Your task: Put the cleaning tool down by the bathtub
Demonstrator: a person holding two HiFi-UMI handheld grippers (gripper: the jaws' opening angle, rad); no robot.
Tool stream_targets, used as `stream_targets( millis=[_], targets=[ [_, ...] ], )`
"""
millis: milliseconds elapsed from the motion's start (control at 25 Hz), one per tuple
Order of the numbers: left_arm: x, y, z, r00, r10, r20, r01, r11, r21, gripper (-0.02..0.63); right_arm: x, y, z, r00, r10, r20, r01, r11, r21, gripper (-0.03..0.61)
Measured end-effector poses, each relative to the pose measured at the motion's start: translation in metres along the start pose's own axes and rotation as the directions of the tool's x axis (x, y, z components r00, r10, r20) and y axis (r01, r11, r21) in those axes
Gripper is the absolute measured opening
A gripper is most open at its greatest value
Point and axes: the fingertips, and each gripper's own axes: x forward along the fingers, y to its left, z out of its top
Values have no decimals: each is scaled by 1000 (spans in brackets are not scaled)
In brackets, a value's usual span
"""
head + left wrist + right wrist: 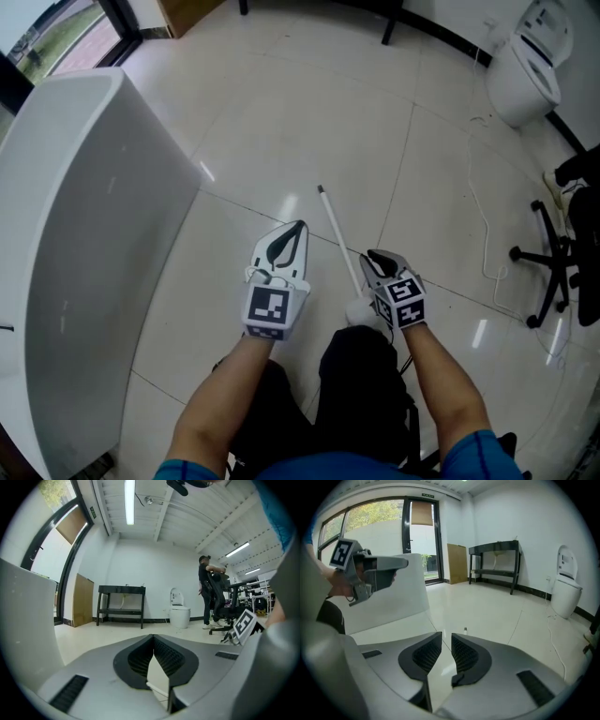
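My right gripper (375, 255) has its jaws slightly apart with nothing between them; my left gripper (298, 230) is closed and empty. The cleaning tool (339, 239) seems to lie on the floor (281, 122) between them, right of the bathtub (84, 234). A careless lift could snag its head.

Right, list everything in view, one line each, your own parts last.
bathtub: one, white, left on the floor
cleaning tool: one, white stick with white head, lying on the floor between the grippers
toilet: one, white, far right
office chair: one, black, right edge
cable: one, white, on the floor near the chair
table: one, black, against the far wall
board: one, brown, leaning left of the table
person: one, dark clothes, standing beyond the toilet
left hand-held gripper: one, grey, jaws together, empty
right hand-held gripper: one, grey, jaws apart, empty
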Motion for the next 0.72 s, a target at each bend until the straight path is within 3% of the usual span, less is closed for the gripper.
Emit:
stream_targets(
  millis=[120, 280, 400, 720],
  targets=[
    [2, -2, -12, 1000, 13, 3, -13, 1000, -16, -3, 27, -5, -41, 998, 13, -58, -13, 1000, 4, 95],
    [-6, -1, -48, 997, 23, -78, -26, 999, -34, -3, 60, -11, -97, 990, 21, -140, -21, 1000, 1, 106],
    [1, -8, -42, 999, -20, -49, 15, 993, -114, -3, 80, -21, -133, 982, 13, -188, -10, 1000, 16, 106],
    [-2, -17, -34, 1000, -22, -18, 19, 991, -132, -4, 116, -32, -213, 949, -12, -314, 29, 998, 51, 129]
  ],
)
